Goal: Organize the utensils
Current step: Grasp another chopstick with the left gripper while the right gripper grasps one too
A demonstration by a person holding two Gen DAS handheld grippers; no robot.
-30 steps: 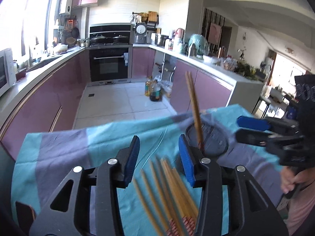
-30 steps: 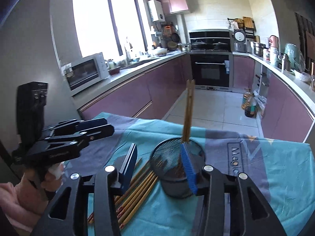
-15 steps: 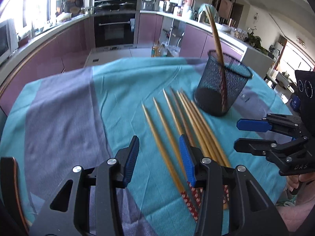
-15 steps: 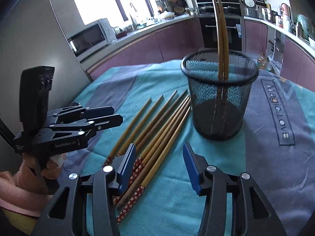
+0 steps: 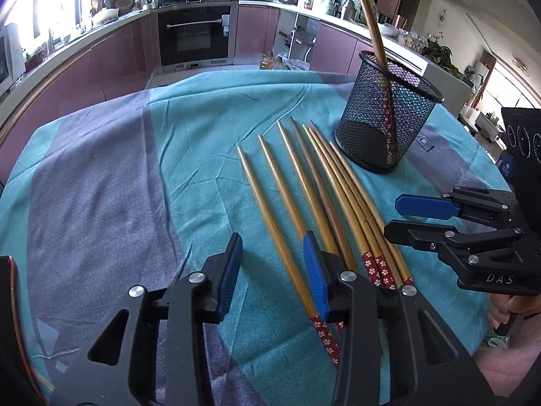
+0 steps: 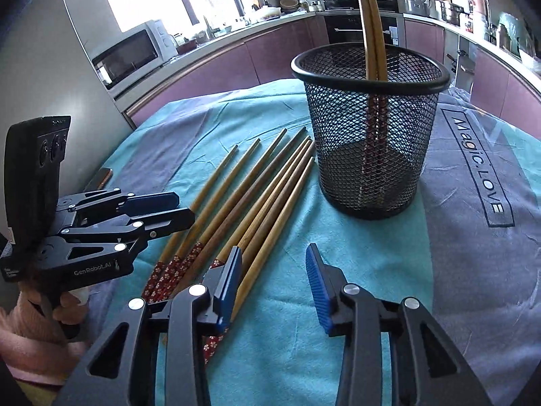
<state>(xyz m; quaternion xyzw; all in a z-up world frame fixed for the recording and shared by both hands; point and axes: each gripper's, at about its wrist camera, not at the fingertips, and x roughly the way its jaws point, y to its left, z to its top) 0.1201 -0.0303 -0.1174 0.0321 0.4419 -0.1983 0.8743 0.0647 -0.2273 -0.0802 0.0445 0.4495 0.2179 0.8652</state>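
Several wooden chopsticks point(image 5: 304, 196) with red flowered ends lie side by side on the teal cloth point(image 5: 189, 155), and also show in the right wrist view point(image 6: 257, 203). A black mesh cup point(image 5: 385, 115) stands upright beyond them with two chopsticks point(image 5: 372, 23) leaning in it; it also shows in the right wrist view point(image 6: 368, 128). My left gripper point(image 5: 272, 260) is open and empty, low over the near ends of the leftmost chopsticks. My right gripper point(image 6: 274, 270) is open and empty, near the rightmost chopstick. Each gripper shows in the other's view point(image 5: 405, 216) point(image 6: 182, 209).
The table is covered by a teal and grey cloth with a printed label point(image 6: 480, 169). A dark flat object point(image 6: 99, 177) lies at the table's left edge. Kitchen counters point(image 5: 67, 54), an oven point(image 5: 194, 34) and a microwave point(image 6: 132, 50) stand behind.
Both grippers have come down and tilted toward the table, from above the cup to low over the loose chopsticks. Both stay open and empty.
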